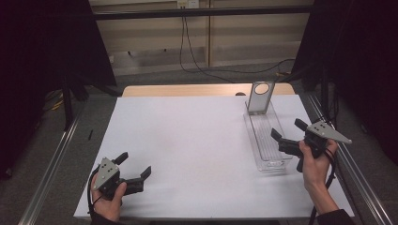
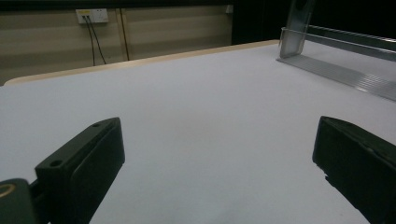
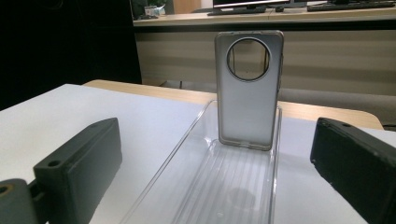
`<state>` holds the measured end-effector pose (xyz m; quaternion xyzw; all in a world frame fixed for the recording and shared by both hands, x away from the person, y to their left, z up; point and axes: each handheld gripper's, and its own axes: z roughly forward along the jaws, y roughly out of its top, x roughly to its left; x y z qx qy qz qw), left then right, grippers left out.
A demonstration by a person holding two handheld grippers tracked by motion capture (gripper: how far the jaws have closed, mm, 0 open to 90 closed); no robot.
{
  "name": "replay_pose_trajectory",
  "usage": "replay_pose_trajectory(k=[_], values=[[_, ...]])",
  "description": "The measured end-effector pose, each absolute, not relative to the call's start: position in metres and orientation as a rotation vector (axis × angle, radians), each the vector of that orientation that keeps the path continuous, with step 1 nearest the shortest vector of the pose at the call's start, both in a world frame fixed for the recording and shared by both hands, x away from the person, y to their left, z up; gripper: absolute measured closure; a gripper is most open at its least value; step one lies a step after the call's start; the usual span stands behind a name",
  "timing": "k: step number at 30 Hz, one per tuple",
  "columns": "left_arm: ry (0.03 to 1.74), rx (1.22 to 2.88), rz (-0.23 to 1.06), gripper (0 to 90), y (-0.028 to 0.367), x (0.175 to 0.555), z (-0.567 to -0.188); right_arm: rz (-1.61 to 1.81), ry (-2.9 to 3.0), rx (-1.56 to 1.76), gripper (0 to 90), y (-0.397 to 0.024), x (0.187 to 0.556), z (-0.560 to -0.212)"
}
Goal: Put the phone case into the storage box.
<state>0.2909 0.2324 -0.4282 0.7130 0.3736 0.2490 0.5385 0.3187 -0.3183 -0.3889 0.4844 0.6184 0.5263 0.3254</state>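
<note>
A clear phone case (image 1: 260, 97) (image 3: 248, 93) with a round camera hole stands upright, leaning on the far end of a long clear plastic tray (image 1: 266, 140) (image 3: 224, 186) at the right of the white table. My right gripper (image 1: 289, 130) (image 3: 215, 172) is open at the tray's near end, its jaws on either side of the tray. My left gripper (image 1: 135, 165) (image 2: 219, 163) is open over bare white table at the front left, holding nothing. The tray (image 2: 341, 70) and case (image 2: 299, 23) appear far to the right in the left gripper view.
The white sheet (image 1: 187, 150) covers the table, with a strip of wood (image 1: 187, 90) at the far edge. Metal rails (image 1: 47, 164) run along both sides. Cables (image 1: 197, 65) lie on the floor behind the table.
</note>
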Motion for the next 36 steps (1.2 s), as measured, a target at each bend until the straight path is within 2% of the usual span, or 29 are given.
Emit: replay_pose_trajectory(k=[12, 15, 19, 36], values=[[0.909, 1.685, 0.606, 2.4, 0.232, 0.289, -0.428, 1.381, 1.585, 1.274, 1.6, -0.329, 0.297, -0.396], [0.908, 1.685, 0.610, 2.4, 0.233, 0.288, -0.427, 1.377, 1.573, 1.259, 4.3, -0.330, 0.291, -0.400], [0.907, 1.676, 0.609, 2.4, 0.233, 0.287, -0.427, 1.361, 1.570, 1.270, 0.5, -0.333, 0.283, -0.403], [0.917, 1.663, 0.616, 2.9, 0.236, 0.282, -0.426, 1.316, 1.549, 1.297, 0.0, -0.340, 0.254, -0.417]])
